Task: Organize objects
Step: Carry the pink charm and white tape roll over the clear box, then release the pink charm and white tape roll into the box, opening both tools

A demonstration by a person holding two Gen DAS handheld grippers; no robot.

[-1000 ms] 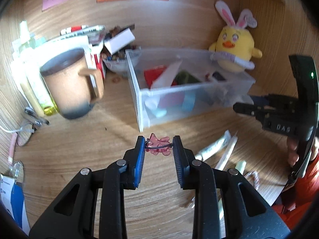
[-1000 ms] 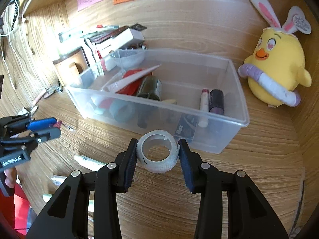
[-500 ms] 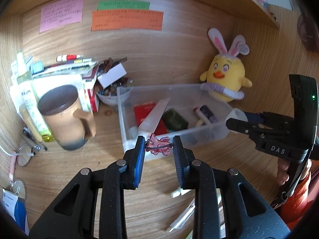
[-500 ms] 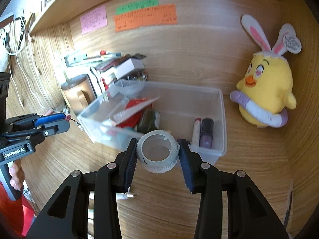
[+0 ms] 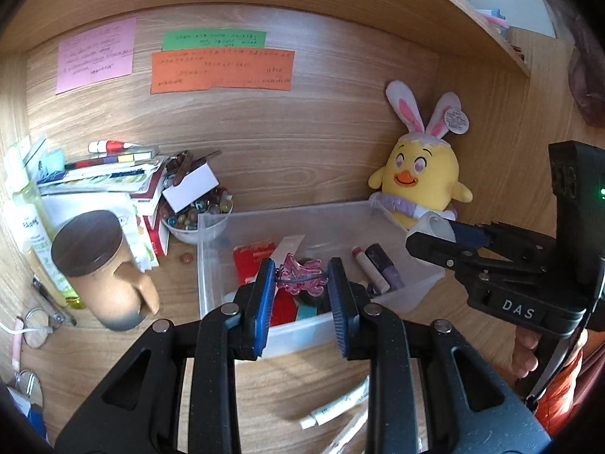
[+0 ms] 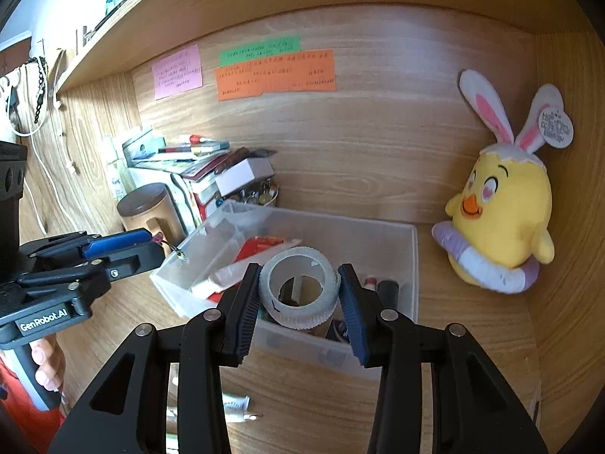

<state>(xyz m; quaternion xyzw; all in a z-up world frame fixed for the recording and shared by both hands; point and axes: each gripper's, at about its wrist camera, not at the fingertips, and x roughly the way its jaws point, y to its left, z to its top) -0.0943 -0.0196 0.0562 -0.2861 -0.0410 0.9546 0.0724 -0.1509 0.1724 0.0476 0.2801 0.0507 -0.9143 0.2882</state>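
My left gripper [image 5: 301, 279] is shut on a small pink hair clip [image 5: 302, 274] and holds it in the air just above the near side of a clear plastic bin [image 5: 211, 227]. My right gripper [image 6: 300, 291] is shut on a white roll of tape [image 6: 298, 289], also lifted over the bin's [image 6: 414, 265] near edge. In the right wrist view the left gripper [image 6: 155, 249] shows at the left with the clip sticking out. In the left wrist view the right gripper [image 5: 427, 240] shows at the right. The bin holds a red box, tubes and lip balms.
A brown lidded mug [image 5: 100, 268] and a stack of books and bottles stand left of the bin. A bowl of beads [image 5: 196, 219] sits behind it. A yellow plush chick [image 5: 419, 185] stands at the back right. Loose tubes [image 5: 336, 408] lie on the desk in front.
Both grippers have risen with their objects still held and now look down into the bin from higher up. The bin appears lower and farther in both views.
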